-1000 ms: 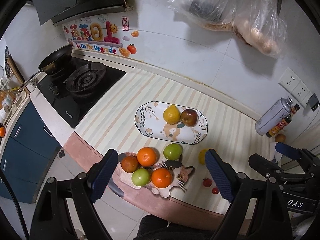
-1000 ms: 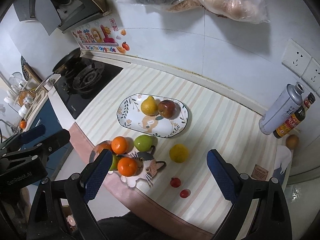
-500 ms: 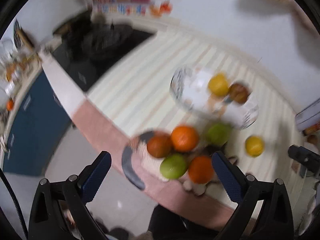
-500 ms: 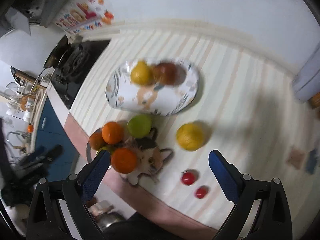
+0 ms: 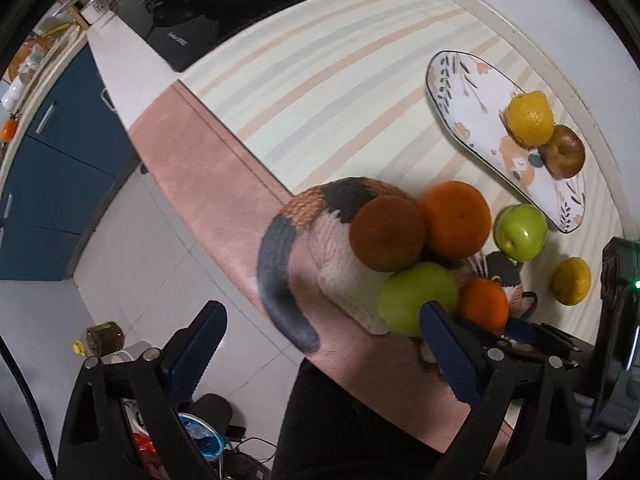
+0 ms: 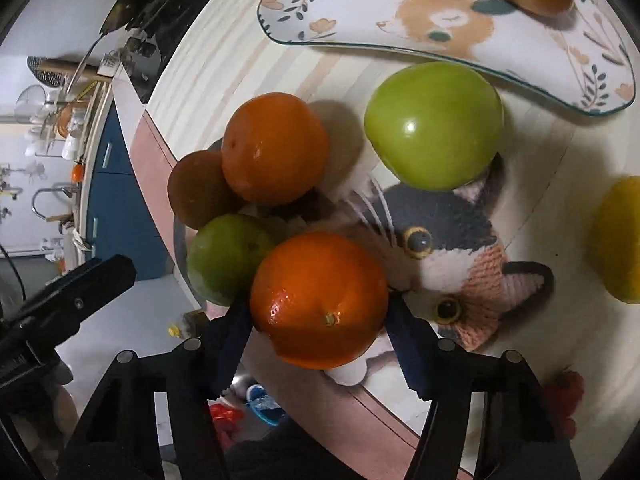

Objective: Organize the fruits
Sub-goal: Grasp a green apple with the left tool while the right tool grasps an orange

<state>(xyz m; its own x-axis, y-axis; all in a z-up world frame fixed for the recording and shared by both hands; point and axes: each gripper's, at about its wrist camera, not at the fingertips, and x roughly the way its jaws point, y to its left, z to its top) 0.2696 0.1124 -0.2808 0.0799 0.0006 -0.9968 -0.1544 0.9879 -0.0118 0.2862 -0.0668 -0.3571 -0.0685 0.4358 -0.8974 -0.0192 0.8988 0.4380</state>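
**Ana:** Right gripper (image 6: 320, 316) has its two blue fingers (image 6: 412, 344) on either side of the front orange (image 6: 318, 300), closed in against its sides, so it looks gripped. That orange sits on the cat-shaped mat (image 6: 460, 264) at the front edge of the bench.

**Ben:** And the left gripper (image 5: 320, 344)?

**Ana:** Wide apart, nothing between its fingers. Its right finger (image 5: 448, 352) overlaps the lower green apple (image 5: 416, 300) in the view; I cannot tell whether they touch. Most of that gripper hangs out past the bench's front edge, over the floor.

**Ben:** Other fruit?

**Ana:** On the mat, packed together: a brown fruit (image 5: 386, 234), a second orange (image 5: 458, 220), the lower green apple. Another green apple (image 6: 434, 126) sits at the mat's far edge, just beside the oval plate (image 6: 540, 56). The plate carries a yellow fruit (image 5: 530, 118) touching a reddish apple (image 5: 564, 152). A lemon (image 5: 572, 280) lies alone on the striped cloth (image 5: 320, 92), toward the right

**Ben:** Room?

**Ana:** Black stove (image 5: 224, 4) at the bench's left end, blue cabinets (image 5: 52, 168) below, pale floor tiles
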